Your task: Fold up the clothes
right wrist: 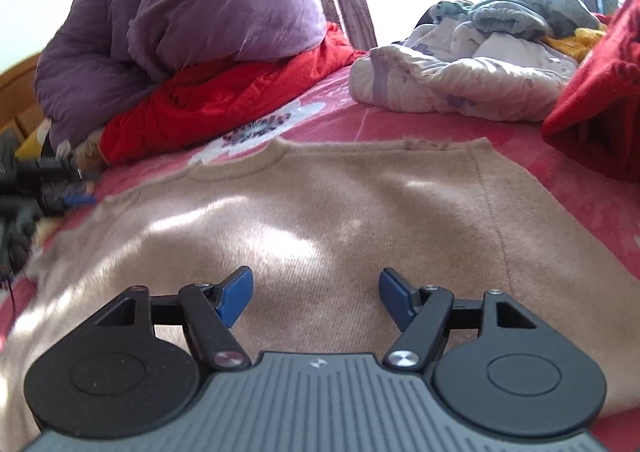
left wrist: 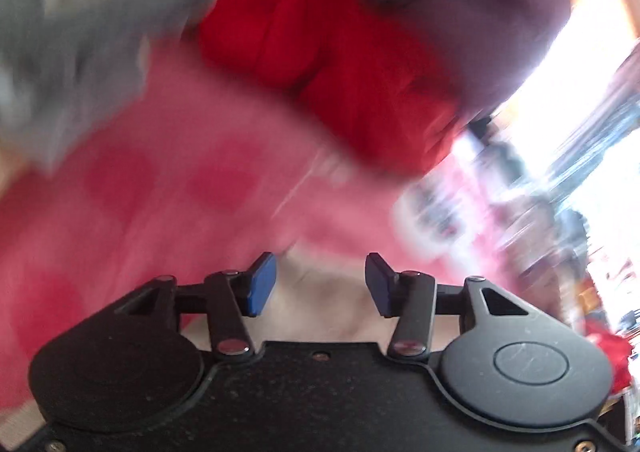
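A beige knit sweater (right wrist: 320, 212) lies flat on the pink bedspread (right wrist: 400, 124), neckline at the far side. My right gripper (right wrist: 316, 296) is open and empty, low over the sweater's middle. My left gripper (left wrist: 320, 282) is open and empty over an edge of the beige sweater (left wrist: 320, 304); its view is blurred by motion. The left gripper also shows in the right wrist view (right wrist: 68, 200) at the sweater's left edge.
A purple duvet (right wrist: 180, 20) rests on a red quilt (right wrist: 224, 100) at the back left. A white and lilac padded garment (right wrist: 460, 80), grey clothes (right wrist: 520, 12) and a red garment (right wrist: 600, 100) lie at the back right. A grey garment (left wrist: 80, 32) hangs top left in the left wrist view.
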The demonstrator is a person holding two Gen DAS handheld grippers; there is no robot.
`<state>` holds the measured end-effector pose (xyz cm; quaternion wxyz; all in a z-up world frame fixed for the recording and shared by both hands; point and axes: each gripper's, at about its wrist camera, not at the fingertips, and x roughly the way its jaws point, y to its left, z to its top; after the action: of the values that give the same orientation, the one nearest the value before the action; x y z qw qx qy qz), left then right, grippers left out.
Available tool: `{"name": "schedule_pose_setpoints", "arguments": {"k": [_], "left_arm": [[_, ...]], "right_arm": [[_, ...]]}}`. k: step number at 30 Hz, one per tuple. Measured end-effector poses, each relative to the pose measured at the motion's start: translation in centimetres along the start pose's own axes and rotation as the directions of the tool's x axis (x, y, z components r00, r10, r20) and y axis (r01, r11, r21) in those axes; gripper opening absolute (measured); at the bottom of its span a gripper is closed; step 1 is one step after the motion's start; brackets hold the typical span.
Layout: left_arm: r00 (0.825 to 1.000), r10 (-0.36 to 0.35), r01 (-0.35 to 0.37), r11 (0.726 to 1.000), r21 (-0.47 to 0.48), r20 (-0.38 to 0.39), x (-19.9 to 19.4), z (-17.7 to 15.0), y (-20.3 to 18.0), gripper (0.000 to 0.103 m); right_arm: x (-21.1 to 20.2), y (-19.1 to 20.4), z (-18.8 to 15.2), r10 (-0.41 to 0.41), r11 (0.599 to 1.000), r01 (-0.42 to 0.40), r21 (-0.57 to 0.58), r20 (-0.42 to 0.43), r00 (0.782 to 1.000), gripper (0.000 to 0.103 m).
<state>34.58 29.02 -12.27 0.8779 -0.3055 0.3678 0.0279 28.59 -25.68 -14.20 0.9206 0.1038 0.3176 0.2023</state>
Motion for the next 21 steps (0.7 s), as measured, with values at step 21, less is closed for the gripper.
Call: {"name": "schedule_pose_setpoints", "arguments": {"k": [21], "left_arm": [[0.988,-0.141,0.143,0.754,0.641,-0.054,0.7,-10.8,-18.2,0.041]], "right_arm": [[0.4,-5.0,5.4,-0.224,0.948,0.242,-0.208,0.110,0.968,0.033]]}}
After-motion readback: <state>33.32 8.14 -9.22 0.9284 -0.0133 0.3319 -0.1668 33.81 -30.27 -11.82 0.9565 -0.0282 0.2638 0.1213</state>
